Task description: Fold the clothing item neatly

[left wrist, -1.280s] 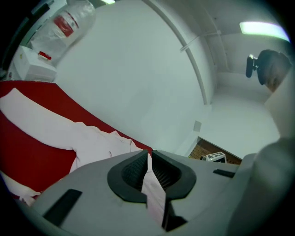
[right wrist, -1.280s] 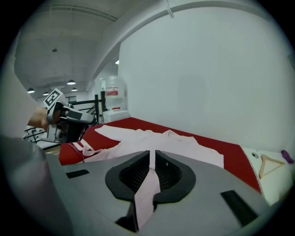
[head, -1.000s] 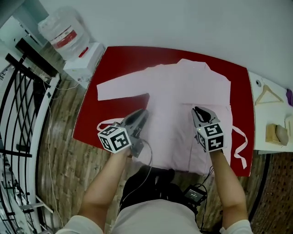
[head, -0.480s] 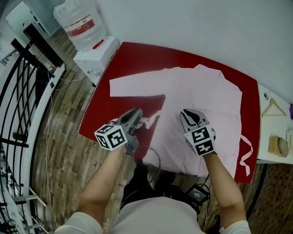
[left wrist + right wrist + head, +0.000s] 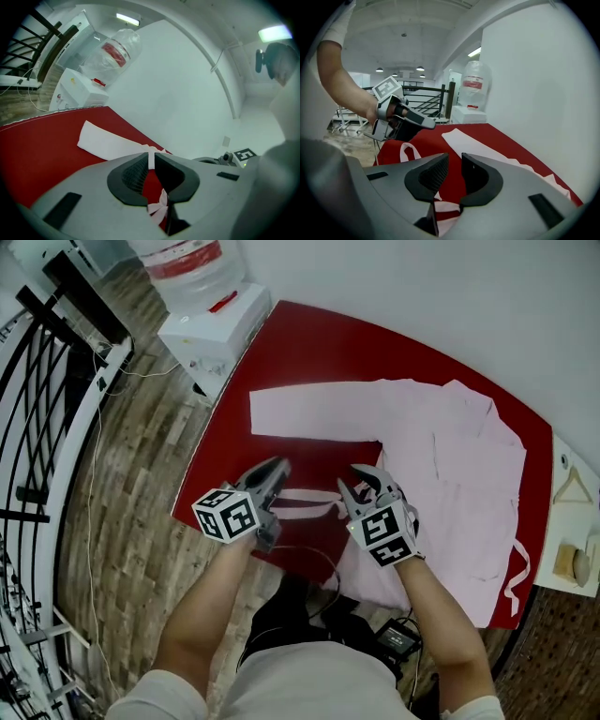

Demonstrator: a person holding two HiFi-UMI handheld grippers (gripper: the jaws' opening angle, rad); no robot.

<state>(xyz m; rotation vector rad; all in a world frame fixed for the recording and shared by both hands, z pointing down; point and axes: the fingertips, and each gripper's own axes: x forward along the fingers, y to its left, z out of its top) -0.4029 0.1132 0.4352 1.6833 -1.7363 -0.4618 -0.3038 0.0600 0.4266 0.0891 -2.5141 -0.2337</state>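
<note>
Both claws have swung left off the robe (image 5: pixel 459 456), drawing its tie (image 5: pixel 309 494) out over the red table (image 5: pixel 309 343). The left claw (image 5: pixel 274 471) is clenched on the tie, which runs sideways straight to the right claw (image 5: pixel 359 484). That one's jaws have just been opening: pads free, tie just beneath, robe to its right.

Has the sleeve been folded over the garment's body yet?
No, the pink sleeve lies stretched flat on the red table, out to the side of the garment's body.

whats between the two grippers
Head view: two strands of the pink belt over red table, from the left gripper, shut on it, to the right gripper, whose jaws have just been opening around it.
</note>
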